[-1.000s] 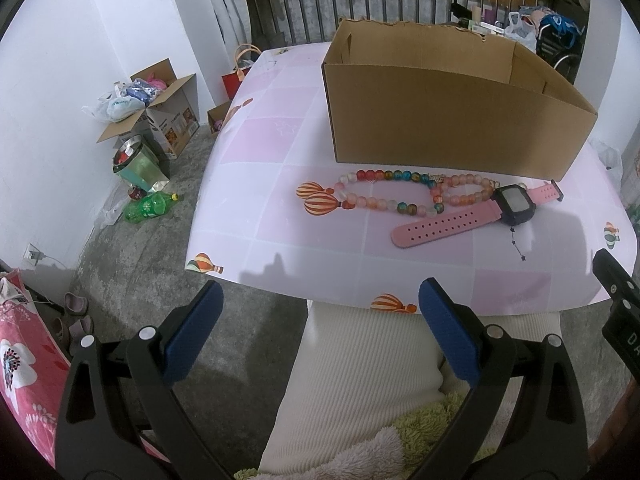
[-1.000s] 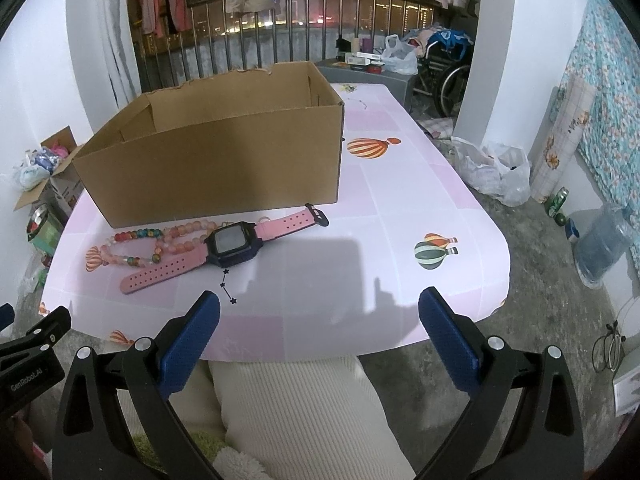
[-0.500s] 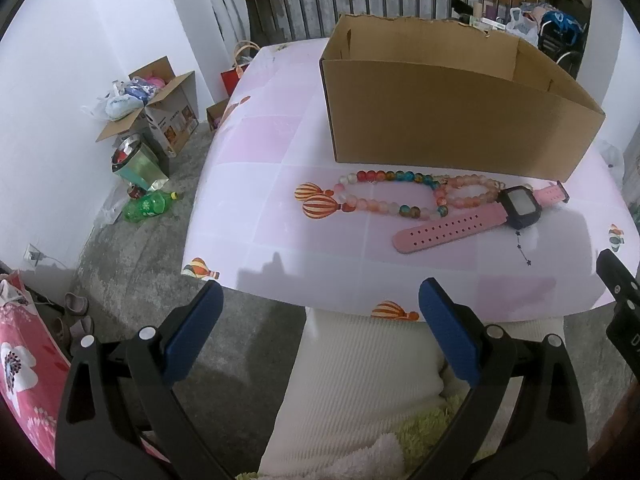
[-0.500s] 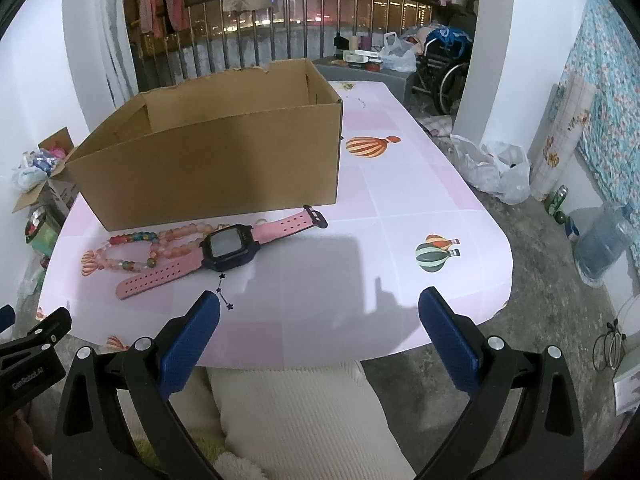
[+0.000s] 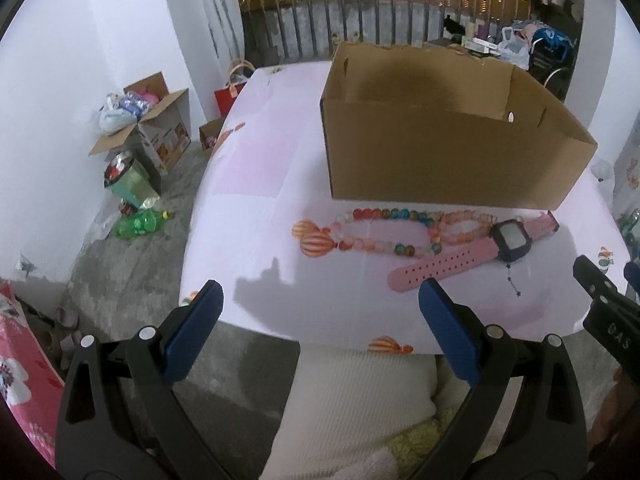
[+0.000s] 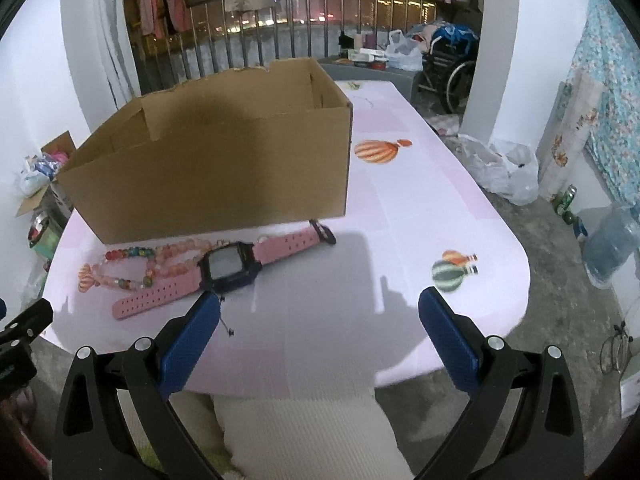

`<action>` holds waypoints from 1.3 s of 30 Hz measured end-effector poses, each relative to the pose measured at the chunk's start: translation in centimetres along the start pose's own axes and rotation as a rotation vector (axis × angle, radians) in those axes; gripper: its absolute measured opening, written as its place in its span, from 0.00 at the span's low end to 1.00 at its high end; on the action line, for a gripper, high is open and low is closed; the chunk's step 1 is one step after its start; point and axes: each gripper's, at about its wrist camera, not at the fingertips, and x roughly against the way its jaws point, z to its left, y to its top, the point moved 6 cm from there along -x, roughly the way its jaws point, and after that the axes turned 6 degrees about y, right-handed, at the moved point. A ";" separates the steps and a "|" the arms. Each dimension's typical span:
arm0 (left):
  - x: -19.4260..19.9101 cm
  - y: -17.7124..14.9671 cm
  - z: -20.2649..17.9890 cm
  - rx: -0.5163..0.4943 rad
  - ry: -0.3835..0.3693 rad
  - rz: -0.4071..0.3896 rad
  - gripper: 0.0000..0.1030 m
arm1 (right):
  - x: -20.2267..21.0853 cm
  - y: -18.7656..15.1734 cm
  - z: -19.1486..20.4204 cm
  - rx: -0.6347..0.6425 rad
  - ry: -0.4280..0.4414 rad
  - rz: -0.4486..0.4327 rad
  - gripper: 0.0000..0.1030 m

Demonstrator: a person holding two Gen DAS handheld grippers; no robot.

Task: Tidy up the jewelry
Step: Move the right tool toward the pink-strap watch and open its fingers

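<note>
My left gripper (image 5: 320, 320) hangs over the near edge of the table (image 5: 256, 184), jaws spread wide and holding nothing. My right gripper (image 6: 319, 328) is the same: jaws wide apart, empty, its left pad just short of the watch (image 6: 229, 266). Both are above my lap, not touching any item.

Beyond the grippers, the jewelry lies in a row on the pink cloth. The pink-strapped watch is flat, strap stretched out, its dark face up. Beside it, toward my left, a small pink bead bracelet (image 5: 464, 226) touches a longer multicoloured bead bracelet (image 5: 380, 230); the two overlap where they meet. Behind them, close to the row, stands an open cardboard box (image 5: 448, 152); its floor is hidden from here.

Judged step: the approach, before the first pick; nothing looks stored yet. The next move likely calls for lowering one gripper onto a single piece, the watch being nearest the right, closing on a thin, flat strap without dragging the bracelets along.
</note>
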 end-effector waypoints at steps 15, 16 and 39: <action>-1.3 1.8 -1.8 0.010 -0.239 -0.017 0.92 | -3.0 3.5 -0.3 0.111 0.116 -0.097 0.90; -1.8 1.8 -1.9 0.016 -0.240 -0.002 0.92 | -3.5 3.6 -0.4 0.114 0.128 -0.088 0.86; -6.9 -1.1 -6.6 -0.133 -0.396 0.099 0.51 | -9.6 3.2 -1.3 0.107 0.240 0.098 0.38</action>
